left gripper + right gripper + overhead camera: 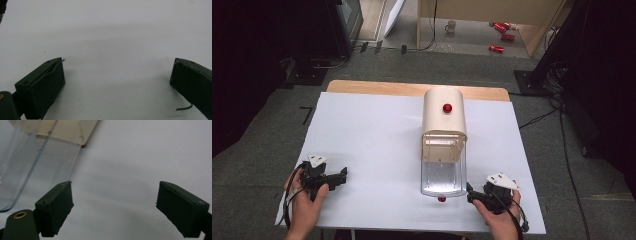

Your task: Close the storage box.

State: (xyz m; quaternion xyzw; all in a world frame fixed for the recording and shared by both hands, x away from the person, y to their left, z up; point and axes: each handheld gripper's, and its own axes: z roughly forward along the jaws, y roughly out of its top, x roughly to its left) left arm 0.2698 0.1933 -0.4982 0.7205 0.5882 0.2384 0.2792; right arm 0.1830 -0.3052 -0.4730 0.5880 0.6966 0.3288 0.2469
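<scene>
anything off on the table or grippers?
Little stands out. The cream box has its clear drawer pulled out toward the person. A loose thread hangs off one of the left gripper's fingers. No spills.

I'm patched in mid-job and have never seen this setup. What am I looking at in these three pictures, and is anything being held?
There is no robot arm here: a person holds a hand-held two-jaw gripper in each hand. The high view looks down on a white table, with the left gripper at the left and the right gripper at the right. The other two pictures come from cameras riding on each gripper, looking along its black jaws. On the table lies a cream container with a red knob on top and a clear drawer-like part pulled out toward the person. In both gripper views the jaws stand wide apart with only table between them, so nothing is held.
</scene>
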